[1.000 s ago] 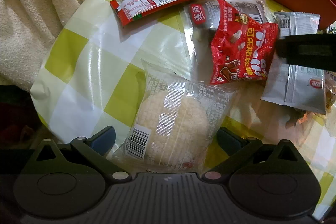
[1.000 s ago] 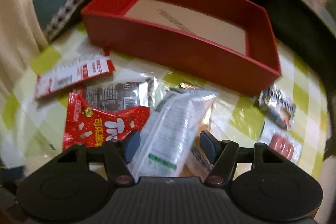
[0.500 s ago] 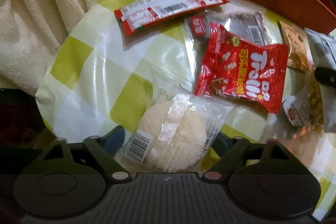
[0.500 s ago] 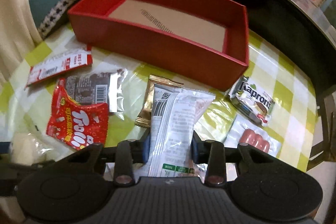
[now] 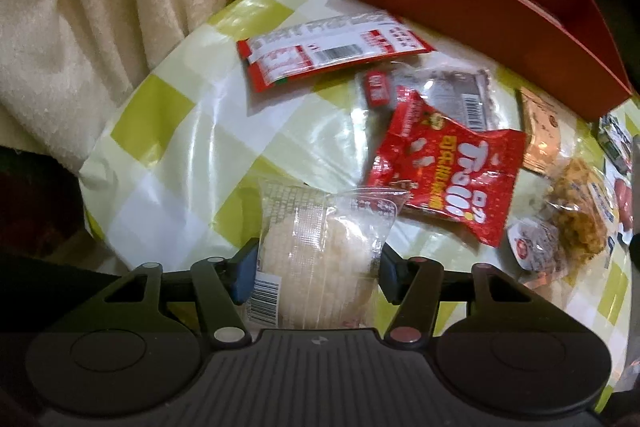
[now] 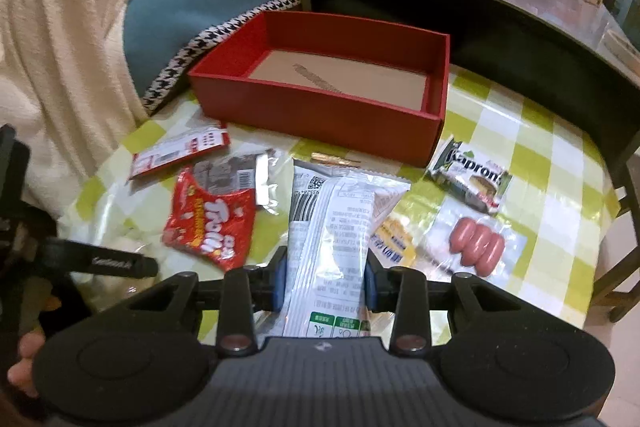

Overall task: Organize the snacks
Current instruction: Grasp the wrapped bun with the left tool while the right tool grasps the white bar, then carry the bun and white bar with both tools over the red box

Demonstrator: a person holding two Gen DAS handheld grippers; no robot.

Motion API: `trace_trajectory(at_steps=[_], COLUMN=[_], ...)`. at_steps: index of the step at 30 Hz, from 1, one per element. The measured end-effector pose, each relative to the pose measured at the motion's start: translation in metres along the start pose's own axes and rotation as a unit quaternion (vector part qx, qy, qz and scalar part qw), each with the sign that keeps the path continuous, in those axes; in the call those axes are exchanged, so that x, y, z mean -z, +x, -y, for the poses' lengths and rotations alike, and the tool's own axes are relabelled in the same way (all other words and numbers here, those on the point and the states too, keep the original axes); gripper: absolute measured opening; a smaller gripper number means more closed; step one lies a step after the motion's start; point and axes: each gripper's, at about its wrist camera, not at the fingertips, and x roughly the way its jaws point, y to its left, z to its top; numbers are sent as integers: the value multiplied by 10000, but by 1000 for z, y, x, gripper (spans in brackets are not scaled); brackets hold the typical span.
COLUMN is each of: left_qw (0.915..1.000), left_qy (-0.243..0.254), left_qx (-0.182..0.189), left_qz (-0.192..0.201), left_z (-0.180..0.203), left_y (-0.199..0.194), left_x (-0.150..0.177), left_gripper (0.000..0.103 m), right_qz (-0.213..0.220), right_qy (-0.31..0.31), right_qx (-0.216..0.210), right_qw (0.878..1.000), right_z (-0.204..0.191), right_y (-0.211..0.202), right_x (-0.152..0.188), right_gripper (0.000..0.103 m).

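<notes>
1. The red box (image 6: 320, 99) lies ahead of my right gripper (image 6: 325, 281), beyond the loose packets. Its floor is bare: nothing is stowed yet.
2. My right gripper is clenched on the white packet (image 6: 334, 223), which looks clear of the table.
3. My left gripper (image 5: 316, 271) has just been closing; its pads now press the clear-wrapped rice cake (image 5: 320, 251).
4. Left to do, I judge: both held items, then the red gummy bag (image 6: 210, 225), the Kapron bar (image 6: 470, 181), the sausages (image 6: 476, 245) and the rest.
</notes>
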Motion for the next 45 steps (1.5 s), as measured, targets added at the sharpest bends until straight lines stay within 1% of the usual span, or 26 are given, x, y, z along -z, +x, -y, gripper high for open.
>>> trace_trajectory(at_steps=[5, 9, 11, 13, 16, 19, 22, 25, 29, 35, 38, 45], left_qw=[9996, 9987, 9981, 9976, 9966, 9966, 9966, 9967, 9958, 9949, 9941, 9925], left_qy=[224, 384, 481, 578, 701, 684, 635, 561, 535, 628, 627, 562], left_qx=[-62, -116, -129, -67, 60, 202, 232, 328, 394, 420, 530, 667], left_qz=[183, 307, 354, 381, 423, 424, 472, 489, 626, 664, 706, 854], left_z=[21, 36, 44, 55, 68, 74, 79, 82, 91, 109, 117, 125], left_y=[-13, -24, -28, -31, -29, -26, -27, -26, -28, -24, -24, -24], left_x=[4, 7, 6, 4, -2, -11, -19, -34, -52, -79, -94, -132], left_gripper=[65, 65, 65, 65, 65, 65, 65, 65, 65, 65, 65, 65], right_qz=[16, 7, 36, 105, 166, 133, 187, 279, 307, 377, 449, 564], right_qy=[76, 338, 452, 511, 552, 571, 556, 530, 622, 663, 668, 785], right_qx=[-25, -128, -114, -56, 3, -1, -40, -20, -7, -9, -14, -15], right_qw=[10000, 9993, 9989, 9986, 9983, 9983, 9983, 9982, 9976, 9971, 9968, 9953], right_z=[6, 21, 28, 33, 37, 37, 35, 35, 42, 49, 51, 64], right_y=[1, 3, 1, 0, 1, 9, 13, 18, 27, 36, 39, 55], right_x=[11, 22, 23, 19, 10, 0, -12, -26, -44, -71, -85, -119], right_gripper=[45, 45, 45, 45, 45, 45, 45, 45, 45, 45, 45, 45])
